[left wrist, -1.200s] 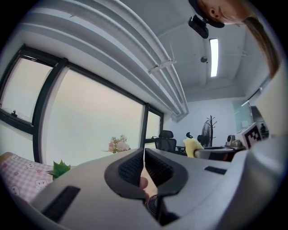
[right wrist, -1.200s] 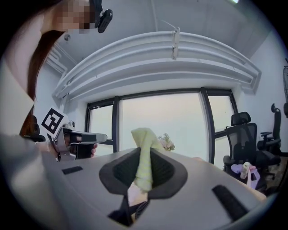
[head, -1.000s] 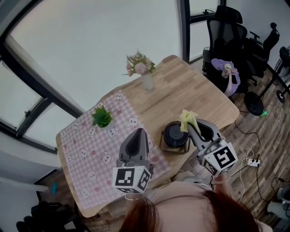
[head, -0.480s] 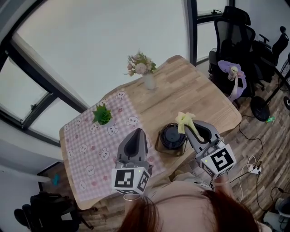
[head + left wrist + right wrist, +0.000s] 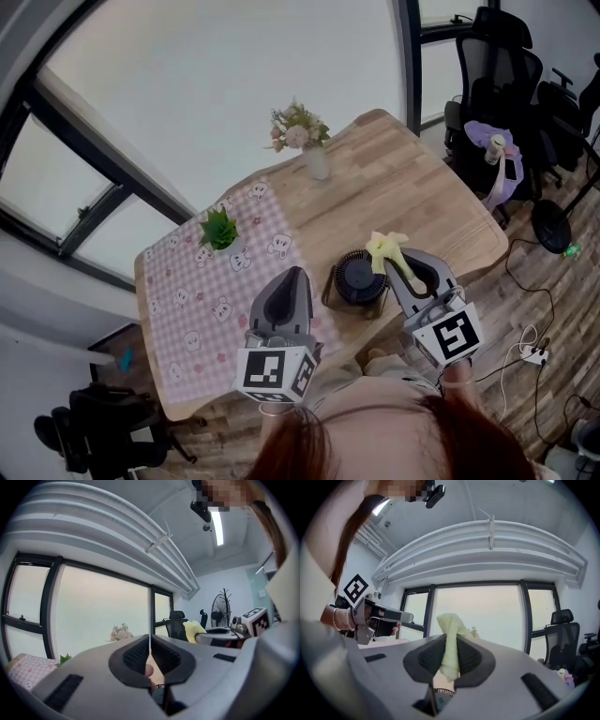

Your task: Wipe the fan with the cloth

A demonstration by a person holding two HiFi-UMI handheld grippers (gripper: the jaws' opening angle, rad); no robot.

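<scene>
Tabletop (image 5: 412, 202) is carrying the black fan (image 5: 357, 276) near its front edge. Left gripper (image 5: 292, 274) is hovering beside it, jaws pressed together, empty. Right gripper (image 5: 396, 261) is clamping the yellow cloth (image 5: 385, 246) just above the fan's rim.

The cloth (image 5: 386, 246) and the right gripper (image 5: 394, 265) hide the right rim of the fan (image 5: 357, 278). The cloth's lower end vanishes between the jaws — and the left gripper (image 5: 292, 275) and the person's head (image 5: 375, 441) cover the near edge of the table (image 5: 412, 199).
</scene>
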